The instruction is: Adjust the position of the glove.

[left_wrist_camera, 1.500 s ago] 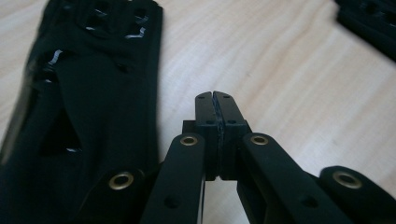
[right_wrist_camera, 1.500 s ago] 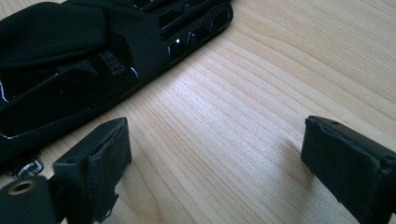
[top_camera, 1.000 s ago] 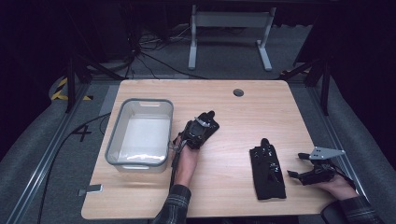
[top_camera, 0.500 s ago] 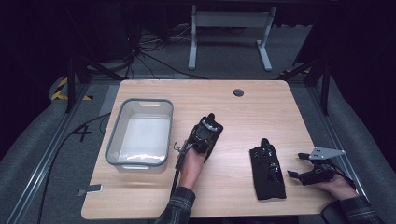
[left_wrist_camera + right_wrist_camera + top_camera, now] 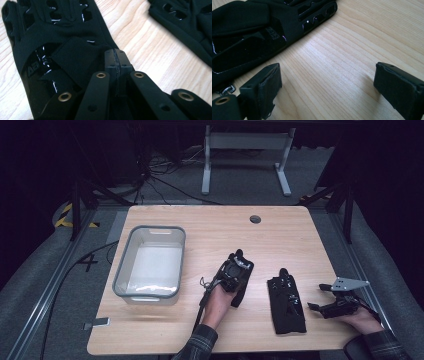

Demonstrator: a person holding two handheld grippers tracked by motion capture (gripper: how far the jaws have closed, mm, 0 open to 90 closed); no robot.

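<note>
Two black gloves lie on the wooden table. My left gripper is shut, its pads pressed together on the cuff edge of one black glove, which stretches away to the upper left in the left gripper view. The second black glove lies flat to the right of it. My right gripper rests low near the table's right edge, just right of that second glove, jaws wide open over bare wood.
A clear plastic tub with a grey rim stands on the left part of the table, with nothing in it. A round cable hole sits near the far edge. Cables and a metal stand lie on the floor beyond.
My left gripper has moved rightward, away from the tub and toward the second glove, taking its glove along. The right gripper has stayed put.
</note>
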